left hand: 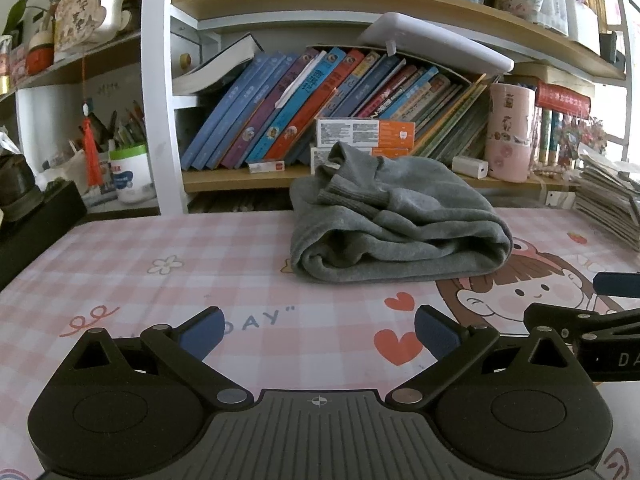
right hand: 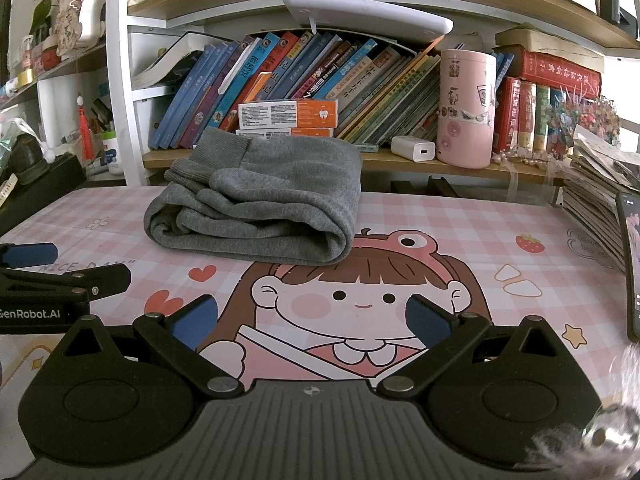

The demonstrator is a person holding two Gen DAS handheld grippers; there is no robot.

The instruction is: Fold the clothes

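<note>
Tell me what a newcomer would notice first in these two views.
The folded grey garment stands out, lying mid-table on the pink checked mat, just above its big cartoon girl. Behind it runs a crowded shelf of leaning books. Both the left gripper and the right gripper hang back, jaws open and empty.

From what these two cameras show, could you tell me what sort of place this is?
Probably a child's study desk at home: leaning picture books fill the shelf, a cartoon girl desk mat covers the top, and a folded grey garment lies on it.
</note>
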